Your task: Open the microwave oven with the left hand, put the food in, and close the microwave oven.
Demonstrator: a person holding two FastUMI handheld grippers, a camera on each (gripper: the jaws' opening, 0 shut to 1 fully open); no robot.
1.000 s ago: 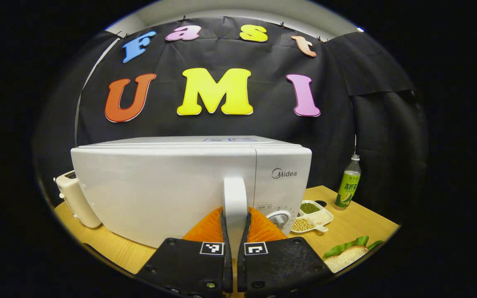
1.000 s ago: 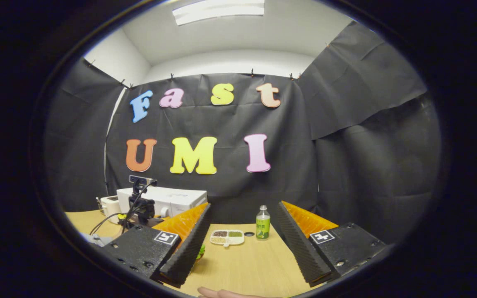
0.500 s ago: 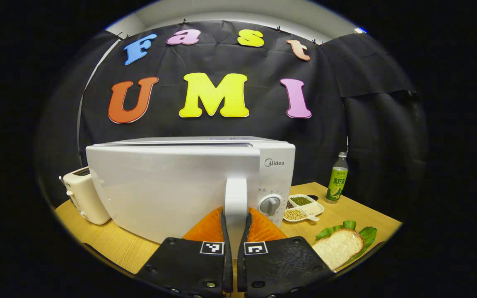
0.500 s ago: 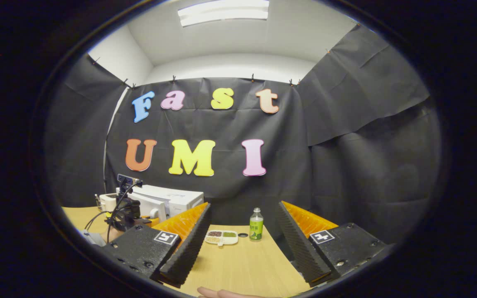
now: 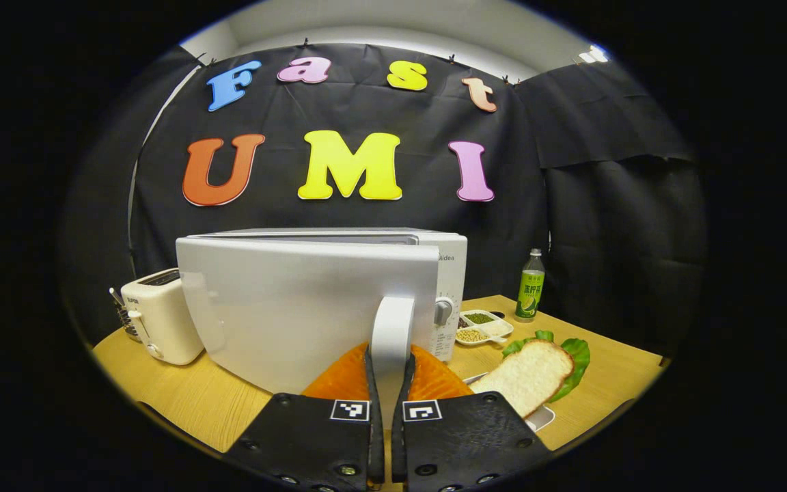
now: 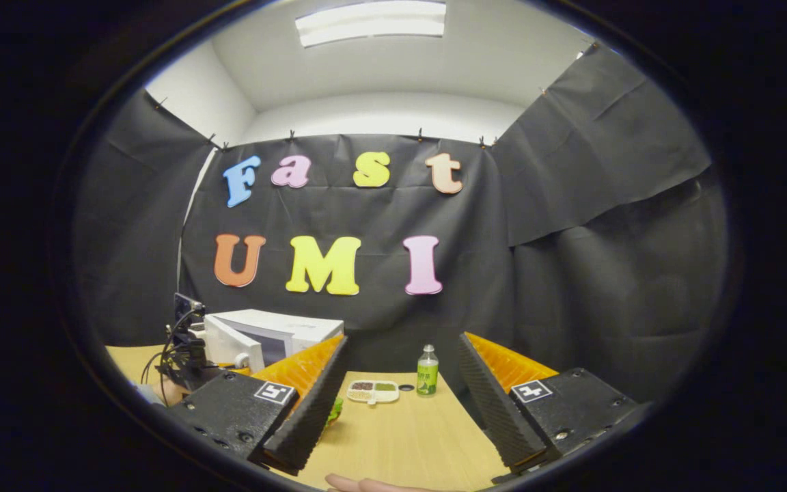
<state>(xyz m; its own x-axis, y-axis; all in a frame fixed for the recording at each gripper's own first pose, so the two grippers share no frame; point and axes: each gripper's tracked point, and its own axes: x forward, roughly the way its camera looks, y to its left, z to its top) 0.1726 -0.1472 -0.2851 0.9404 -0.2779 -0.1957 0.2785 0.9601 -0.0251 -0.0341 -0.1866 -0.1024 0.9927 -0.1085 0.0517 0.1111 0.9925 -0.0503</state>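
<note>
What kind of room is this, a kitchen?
Probably a pretend kitchen in a recording booth: a white microwave oven, a cream toaster and a slice of bread on lettuce sit on a light wooden table, with black cloth walls behind.

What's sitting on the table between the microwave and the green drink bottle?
In the left gripper view, a divided dish of beans lies between the microwave and the bottle.

A cream toaster [image 5: 161, 315], a green bottle [image 5: 529, 285] and a divided bean dish [image 5: 481, 326] stand on the table [image 5: 182, 403].
</note>
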